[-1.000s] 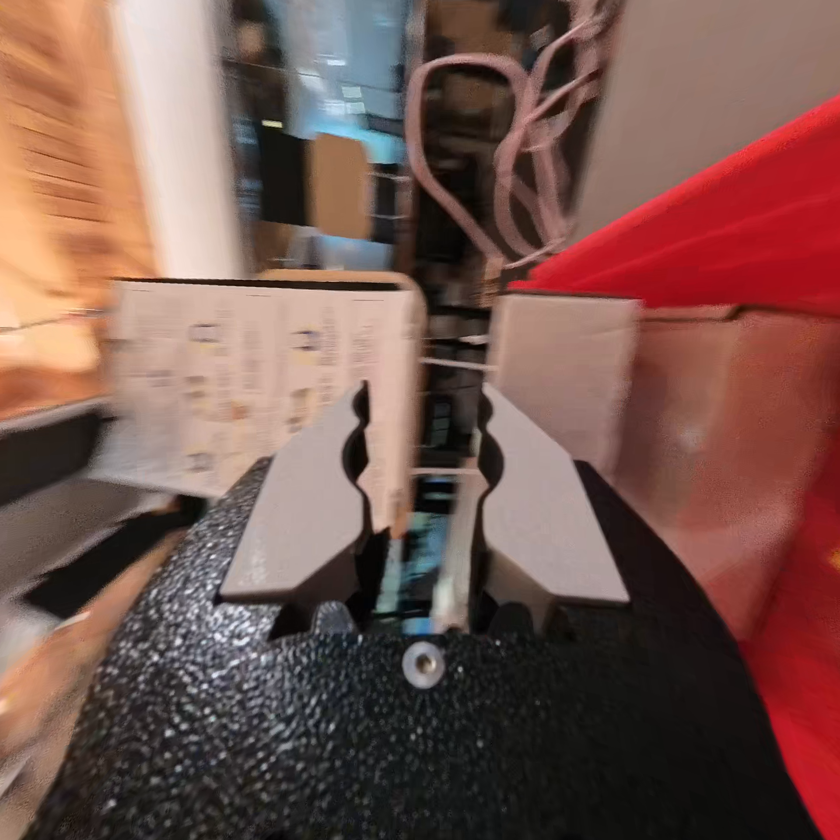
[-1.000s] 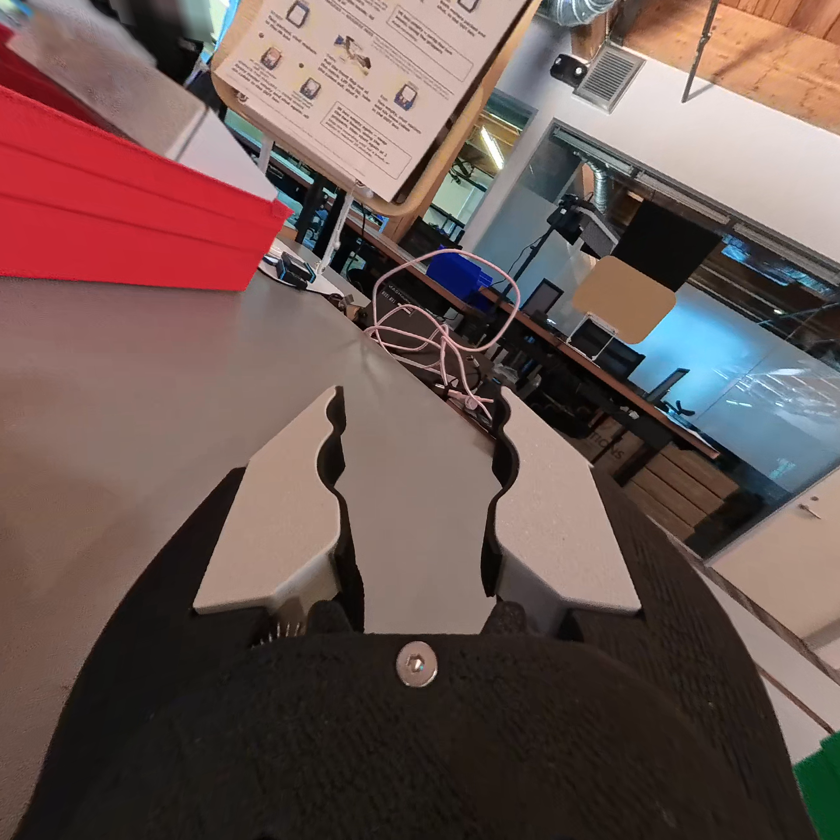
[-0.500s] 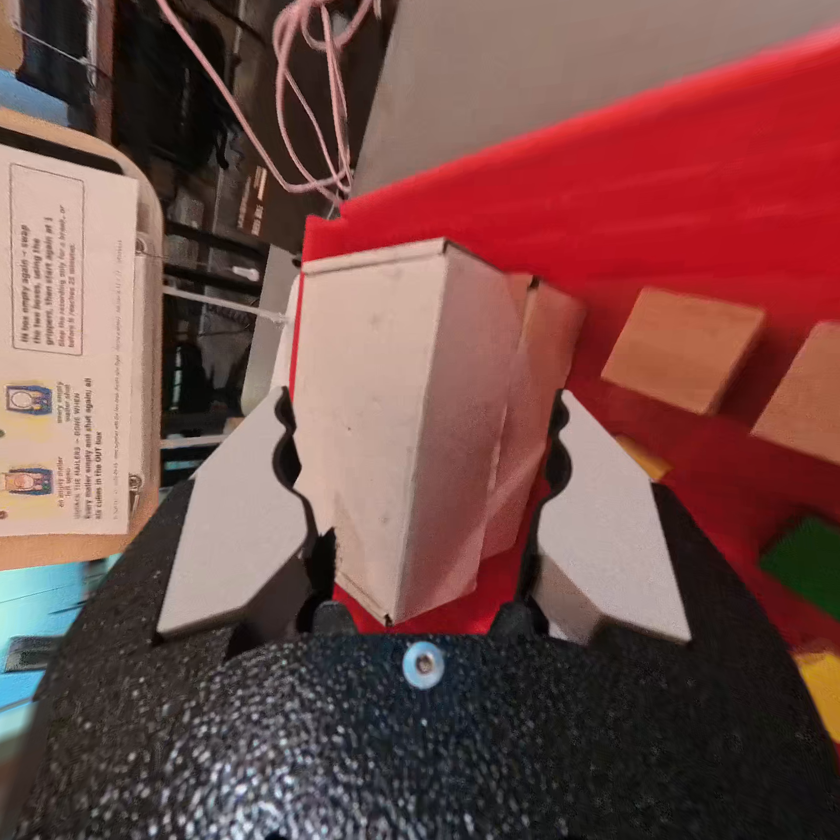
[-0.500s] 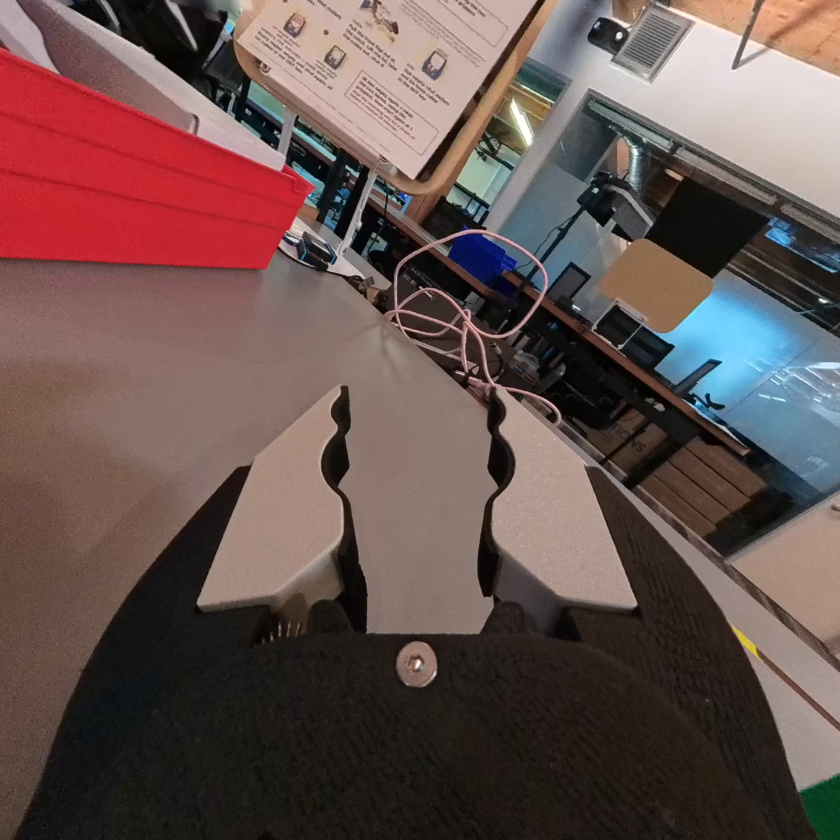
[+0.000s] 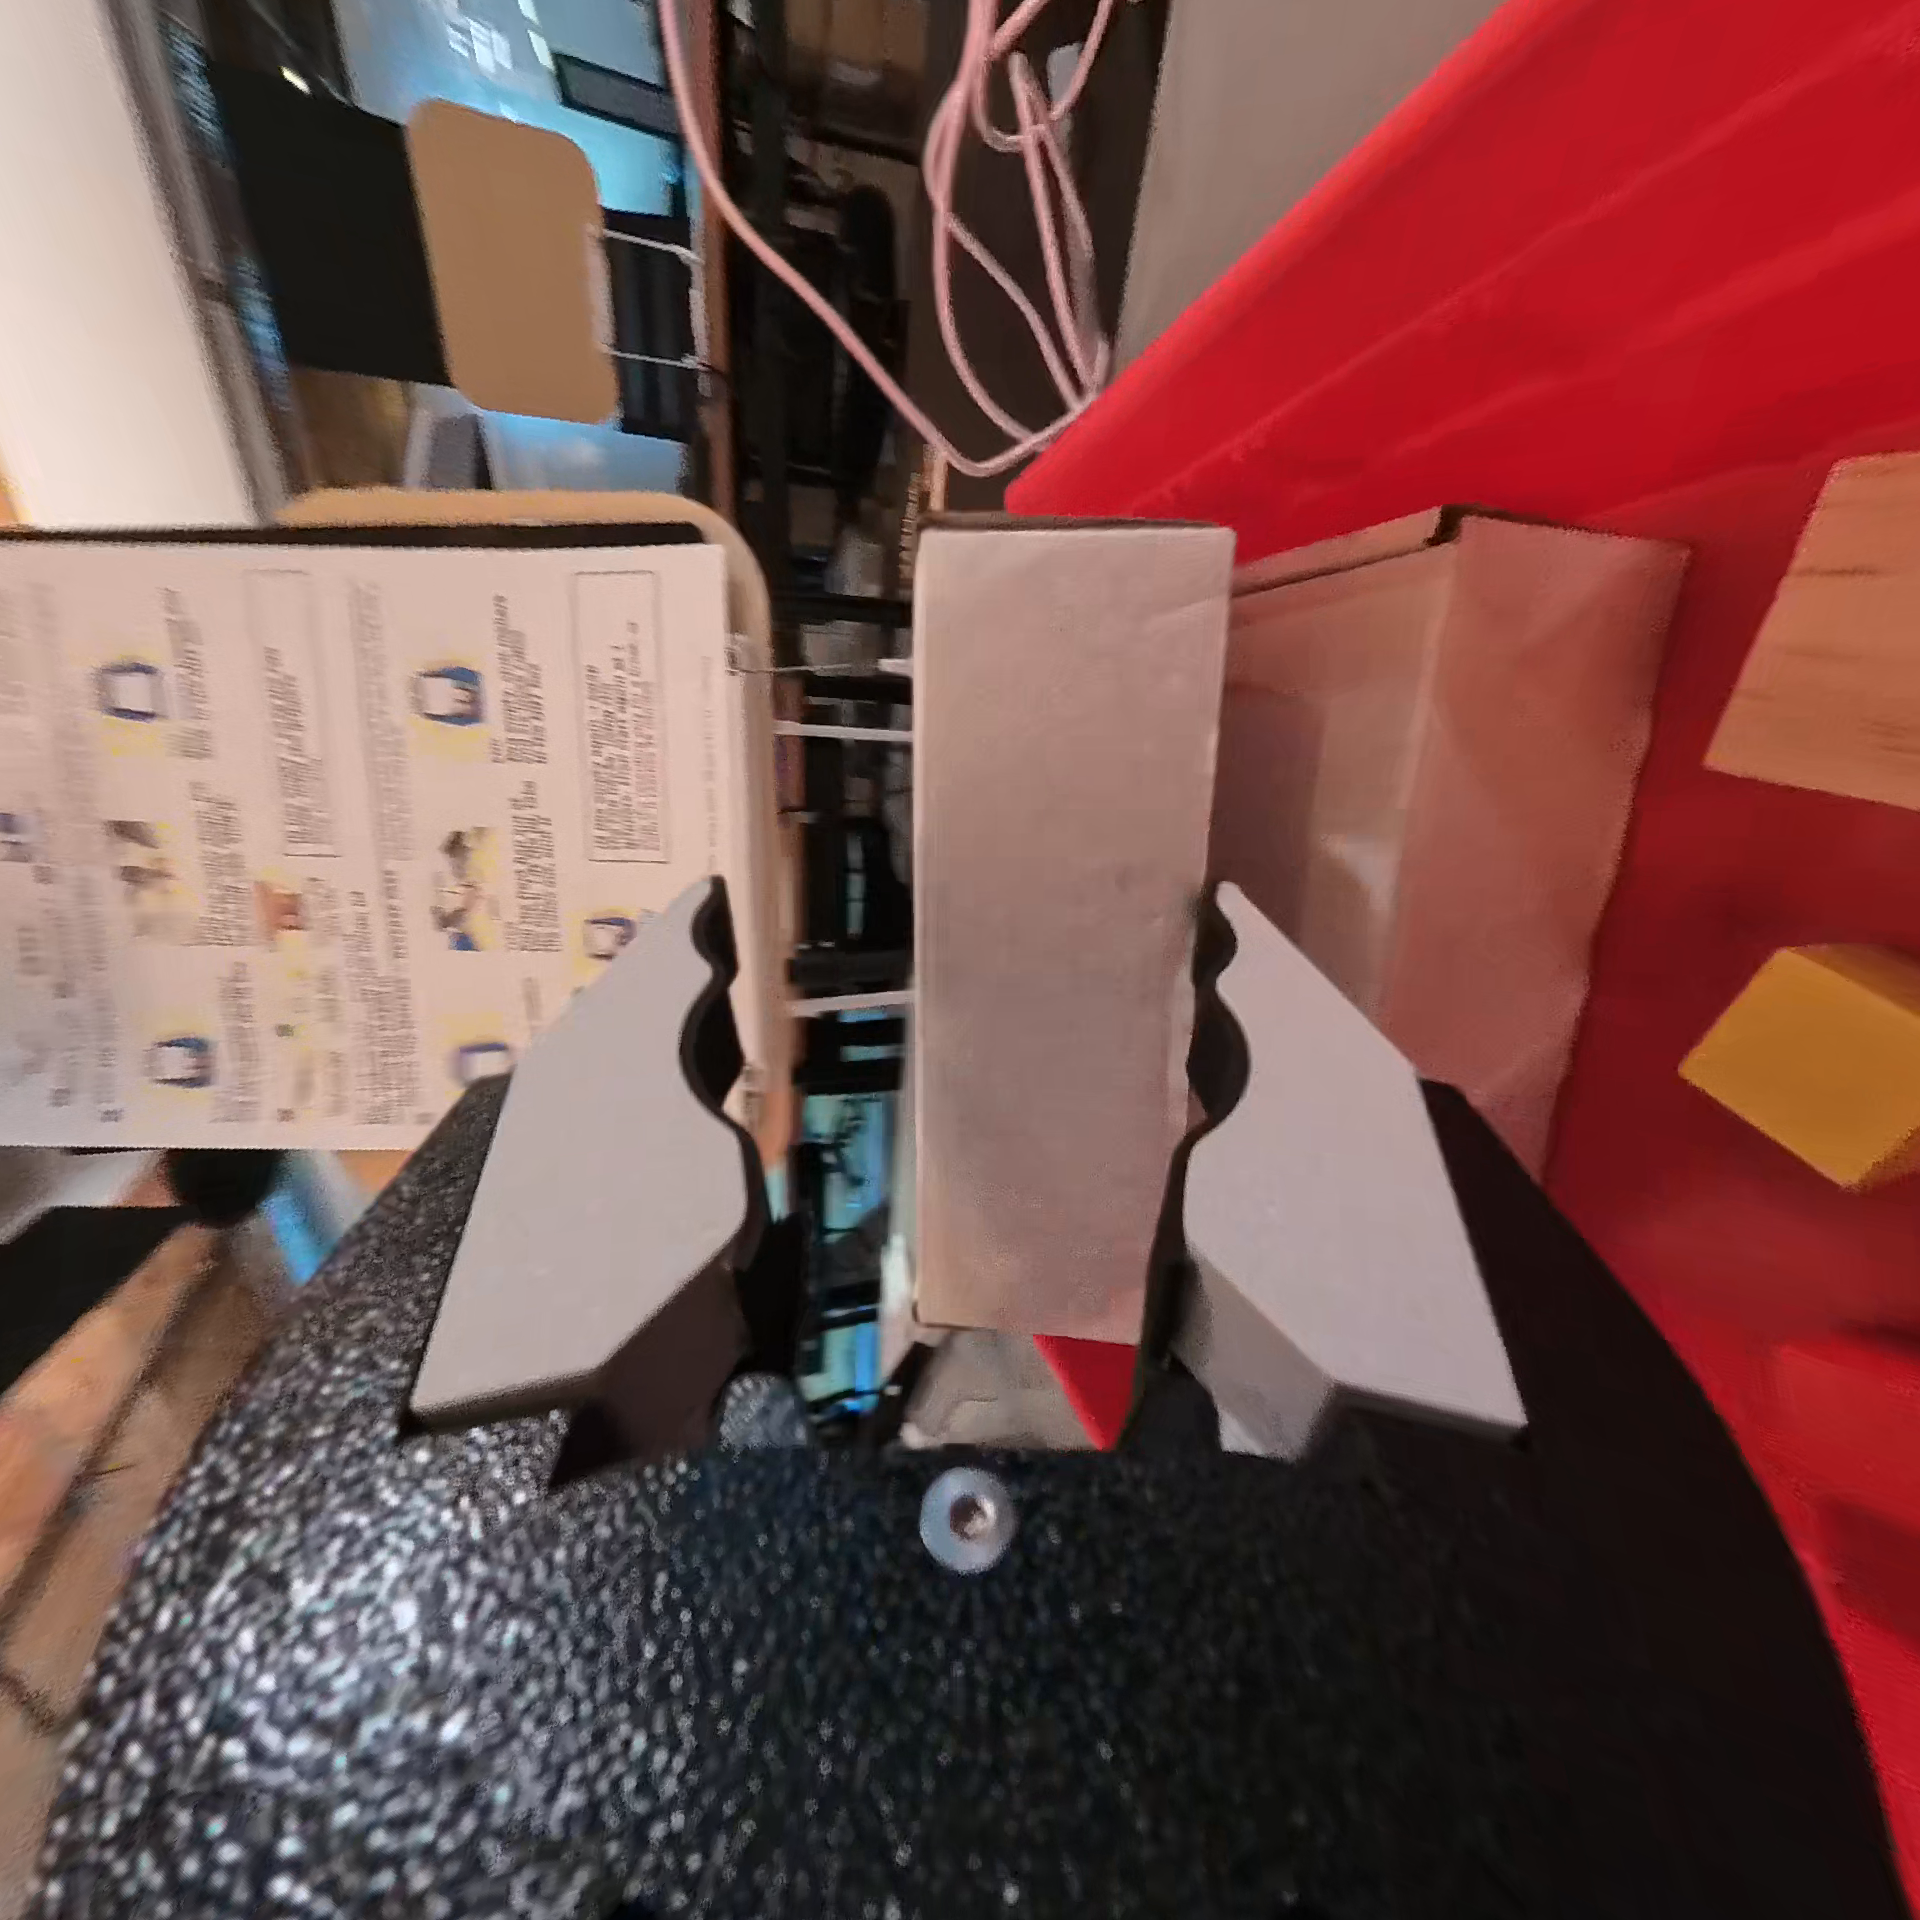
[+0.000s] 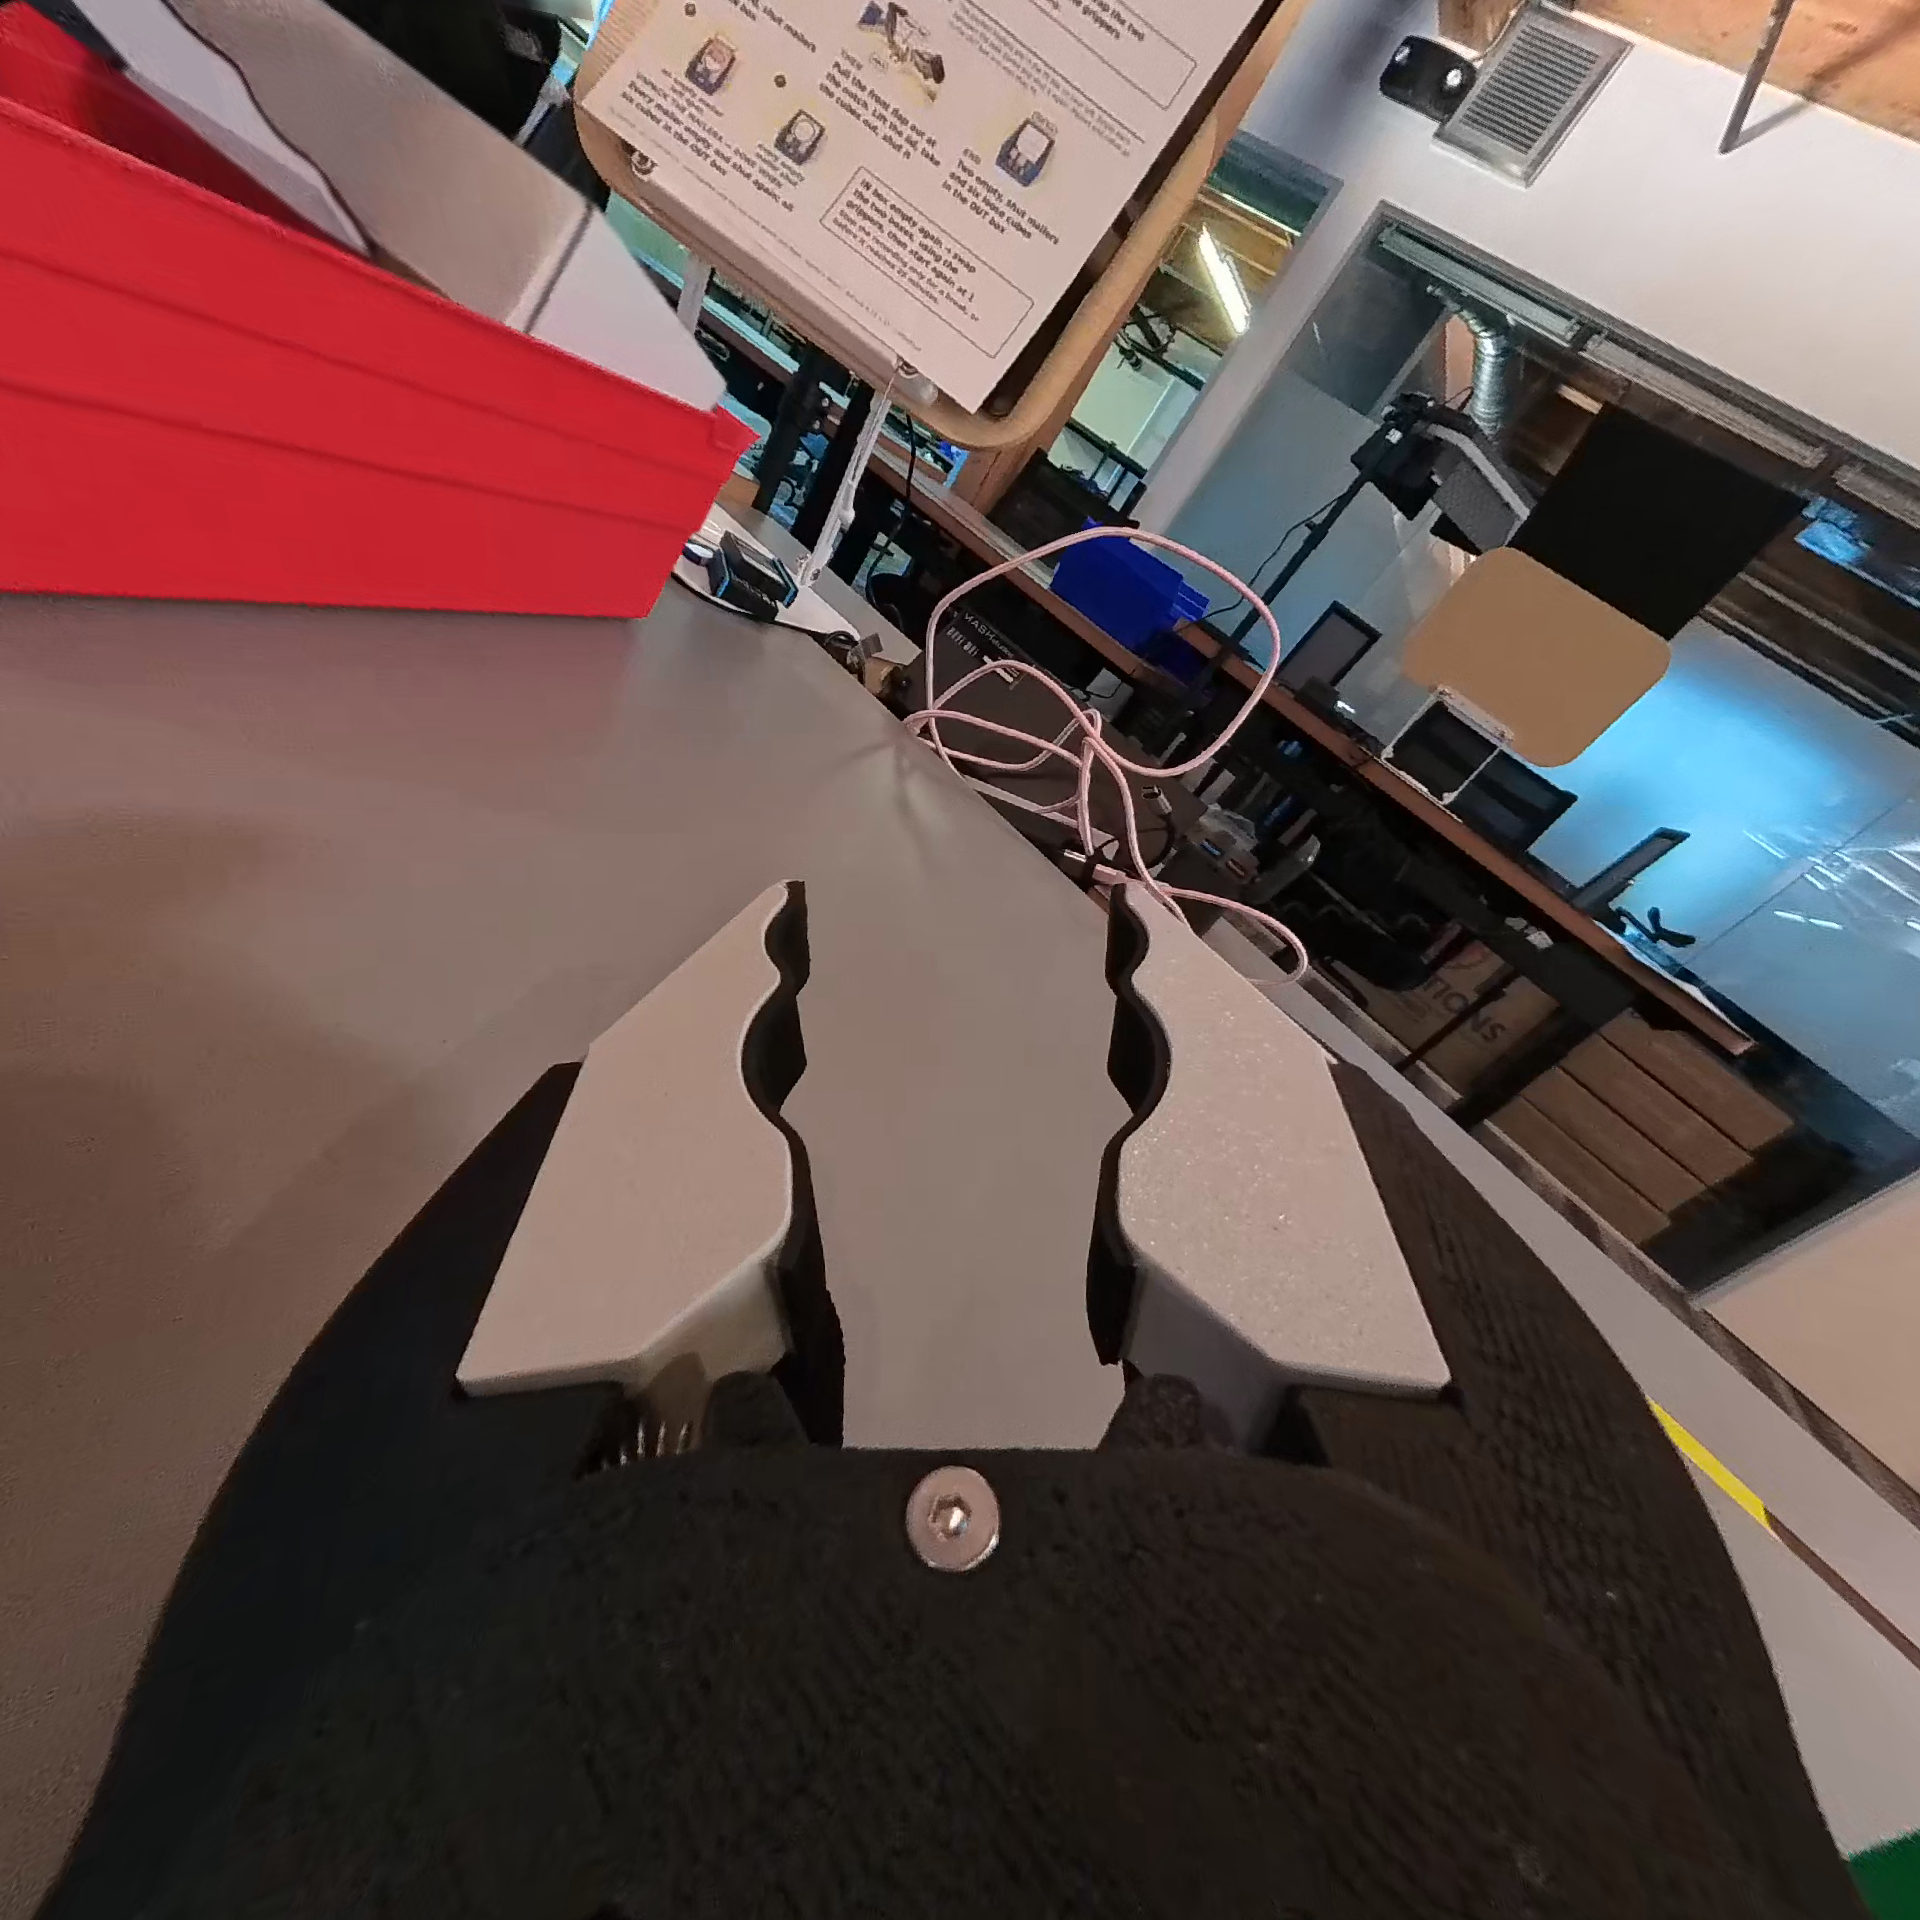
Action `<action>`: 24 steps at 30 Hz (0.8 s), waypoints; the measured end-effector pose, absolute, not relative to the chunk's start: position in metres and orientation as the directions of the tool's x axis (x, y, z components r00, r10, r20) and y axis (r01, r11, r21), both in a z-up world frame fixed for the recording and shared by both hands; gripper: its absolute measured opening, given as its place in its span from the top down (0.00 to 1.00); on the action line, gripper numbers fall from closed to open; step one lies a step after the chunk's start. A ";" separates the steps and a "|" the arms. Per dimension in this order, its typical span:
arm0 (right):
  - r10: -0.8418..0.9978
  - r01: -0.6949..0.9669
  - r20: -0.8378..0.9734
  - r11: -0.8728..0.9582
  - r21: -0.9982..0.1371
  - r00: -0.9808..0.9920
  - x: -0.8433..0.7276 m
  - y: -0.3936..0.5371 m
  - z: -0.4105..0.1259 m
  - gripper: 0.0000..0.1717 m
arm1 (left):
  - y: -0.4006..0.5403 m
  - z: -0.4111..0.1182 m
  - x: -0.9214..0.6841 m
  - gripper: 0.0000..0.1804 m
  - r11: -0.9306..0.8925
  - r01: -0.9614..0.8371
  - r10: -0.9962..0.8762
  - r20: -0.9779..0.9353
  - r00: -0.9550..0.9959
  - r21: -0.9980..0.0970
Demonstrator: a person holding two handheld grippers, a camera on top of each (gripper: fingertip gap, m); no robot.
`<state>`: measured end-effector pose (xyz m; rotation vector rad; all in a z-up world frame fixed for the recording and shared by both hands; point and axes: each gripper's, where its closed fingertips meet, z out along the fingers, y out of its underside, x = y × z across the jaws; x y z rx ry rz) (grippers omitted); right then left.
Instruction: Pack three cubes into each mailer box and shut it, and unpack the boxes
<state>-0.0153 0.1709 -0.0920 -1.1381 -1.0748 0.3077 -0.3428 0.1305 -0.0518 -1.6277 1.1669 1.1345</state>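
In the left wrist view a white mailer box (image 5: 1060,914) stands on edge at the rim of a red bin (image 5: 1558,260), between the fingers of my left gripper (image 5: 966,899). The right finger (image 5: 1309,1122) lies close against the box. The left finger (image 5: 613,1122) stands clear of it with a wide gap, so the gripper is open. A second mailer box (image 5: 1455,790) leans behind it in the bin. A wooden cube (image 5: 1829,665) and a yellow cube (image 5: 1808,1060) lie in the bin. My right gripper (image 6: 958,899) is open and empty over the grey table (image 6: 416,883).
An instruction sheet on a wooden board (image 5: 364,831) stands beyond the bin; it also shows in the right wrist view (image 6: 883,156). A pink cable (image 6: 1091,727) hangs at the table's far edge. The red bin (image 6: 312,468) sits at the right gripper's left, a white box (image 6: 468,208) in it. My hands' fingertips stand some 35 centimetres from each other.
My left gripper opened wide around the mailer box, then narrowed somewhat; the box now sits by its right finger. My right gripper closed a little and barely moved.
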 end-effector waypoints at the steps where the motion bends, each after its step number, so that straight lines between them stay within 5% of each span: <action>1: 0.687 0.299 0.532 0.440 -0.847 0.495 -0.015 0.171 -0.092 0.67 | 0.131 -0.046 -0.342 0.53 -0.229 -0.970 -0.187 -0.975 0.122 -0.078; 5: 0.689 0.298 0.533 0.442 -0.846 0.491 -0.016 0.170 -0.092 0.67 | 0.134 -0.025 -0.345 0.65 -0.245 -0.969 -0.013 -1.000 -0.024 0.027; 14: 0.698 0.300 0.528 0.434 -0.850 0.484 -0.017 0.170 -0.094 0.67 | 0.157 -0.064 -0.374 0.54 -0.409 -0.910 -0.192 -0.969 0.154 -0.064; 21: 0.708 0.296 0.515 0.421 -0.857 0.484 -0.016 0.171 -0.095 0.68 | 0.158 -0.067 -0.376 0.65 -0.435 -0.896 -0.241 -0.970 0.018 0.091; 24: 0.707 0.296 0.514 0.420 -0.858 0.487 -0.015 0.172 -0.094 0.68 | 0.154 -0.055 -0.375 0.65 -0.450 -0.891 -0.180 -0.983 0.023 0.062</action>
